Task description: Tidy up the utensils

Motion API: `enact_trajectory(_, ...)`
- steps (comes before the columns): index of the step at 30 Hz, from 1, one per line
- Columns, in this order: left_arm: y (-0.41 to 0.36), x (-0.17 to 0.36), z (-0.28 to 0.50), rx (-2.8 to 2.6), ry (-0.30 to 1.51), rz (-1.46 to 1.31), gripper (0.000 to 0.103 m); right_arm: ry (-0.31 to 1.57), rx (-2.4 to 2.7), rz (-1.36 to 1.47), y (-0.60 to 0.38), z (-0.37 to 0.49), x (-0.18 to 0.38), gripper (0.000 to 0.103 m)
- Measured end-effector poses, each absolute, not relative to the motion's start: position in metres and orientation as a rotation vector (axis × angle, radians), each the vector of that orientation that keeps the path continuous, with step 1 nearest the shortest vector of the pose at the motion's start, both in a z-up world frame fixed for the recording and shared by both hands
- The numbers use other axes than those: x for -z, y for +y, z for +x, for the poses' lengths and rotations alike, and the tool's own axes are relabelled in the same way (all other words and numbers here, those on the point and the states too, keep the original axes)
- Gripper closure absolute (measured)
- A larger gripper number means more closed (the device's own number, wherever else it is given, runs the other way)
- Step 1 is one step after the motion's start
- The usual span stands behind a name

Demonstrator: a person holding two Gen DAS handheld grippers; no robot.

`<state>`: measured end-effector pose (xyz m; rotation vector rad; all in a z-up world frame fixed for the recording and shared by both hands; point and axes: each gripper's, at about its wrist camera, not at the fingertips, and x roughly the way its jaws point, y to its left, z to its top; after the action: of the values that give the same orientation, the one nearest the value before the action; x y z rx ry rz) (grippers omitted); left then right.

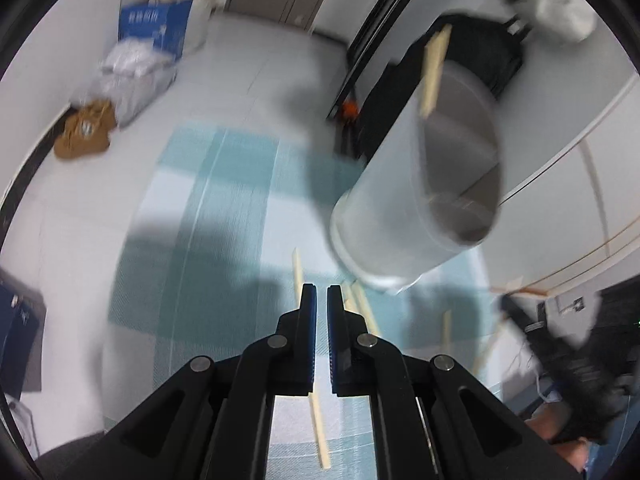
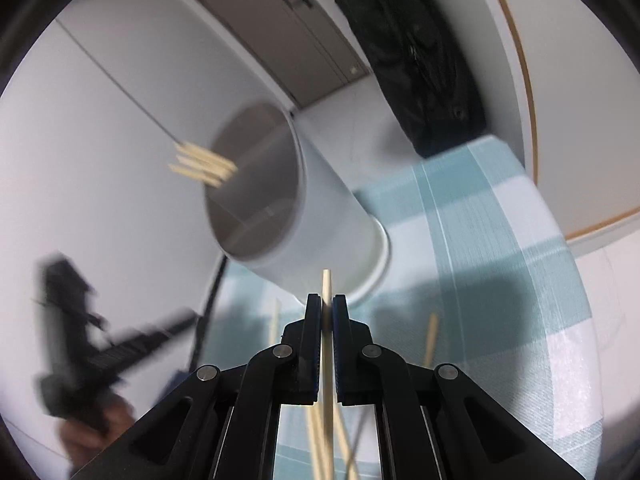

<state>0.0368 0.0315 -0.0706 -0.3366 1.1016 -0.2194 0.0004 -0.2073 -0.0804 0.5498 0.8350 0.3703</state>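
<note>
Much here is smeared by blur: in my right-hand view my left tool [image 2: 80, 344] is only a dark streak at the lower left, with a hand [image 2: 92, 436] under it cut off by the rim. In my left-hand view my right tool [image 1: 560, 360] is likewise a black smudge at the lower right edge. My left tool [image 1: 321, 292] has its jaws drawn together with only a thin gap and nothing between them; a chopstick [image 1: 316, 416] lies on the cloth below and passes behind its fingers. My right tool [image 2: 326, 302] is clamped on a single chopstick [image 2: 327, 284], its end poking out past the fingertips toward the white cylindrical holder [image 2: 320, 224]. That holder stands on the teal and white checked cloth [image 2: 480, 240] covering the surface, and several chopsticks [image 2: 204, 164] stick out of its mouth; the left-hand view shows them only as one pale blurred bundle. More loose chopsticks [image 1: 446, 332] lie on the cloth near the holder's base. Only the left-hand view shows the pale floor [image 1: 260, 60] with a blue bag [image 1: 156, 24], white plastic sacks [image 1: 132, 68] and a brown bundle [image 1: 82, 132] against the wall. A dark garment [image 2: 412, 60] hangs beyond the surface.
</note>
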Motion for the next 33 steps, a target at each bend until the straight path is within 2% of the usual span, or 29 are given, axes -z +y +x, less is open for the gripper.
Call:
enact_trajectory(2,0.026,0.083,0.041,0.204,1.152,-0.302,0.099,0.818,-0.375,0.598,-0.212,0.000,0.078,0.098)
enact_trajectory(6,0.012,0.099,0.047,0.184,1.214,-0.243,0.081,0.797,-0.368,0.625,-0.215,0.007,0.073,0.098)
enact_trajectory(10,0.007,0.104,0.052,0.128,1.207,-0.186,0.076,0.780,-0.371,0.638,-0.221,0.007,0.069,0.098)
enact_trajectory(11,0.006,0.106,0.053,0.127,1.213,-0.180,0.068,0.775,-0.372,0.637,-0.223,0.004,0.065,0.098)
enact_trajectory(12,0.006,0.107,0.055,0.117,1.218,-0.176,0.065,0.767,-0.375,0.639,-0.224,0.003,0.063,0.098)
enact_trajectory(18,-0.003,0.112,0.059,0.075,1.197,-0.079,0.065,0.750,-0.392,0.629,-0.228,0.000,0.053,0.098)
enact_trajectory(23,-0.011,0.115,0.065,0.058,1.174,-0.020,0.067,0.736,-0.387,0.635,-0.237,0.001,0.049,0.098)
enact_trajectory(25,-0.015,0.117,0.066,0.051,1.157,0.029,0.077,0.743,-0.390,0.645,-0.240,0.002,0.049,0.098)
enact_trajectory(27,-0.016,0.117,0.066,0.074,1.153,0.025,0.094,0.744,-0.388,0.658,-0.243,0.002,0.050,0.098)
enact_trajectory(29,-0.015,0.117,0.066,0.068,1.155,0.018,0.101,0.745,-0.385,0.665,-0.245,0.002,0.049,0.098)
enact_trajectory(33,-0.008,0.116,0.064,0.064,1.155,-0.034,0.102,0.734,-0.383,0.660,-0.248,-0.001,0.046,0.098)
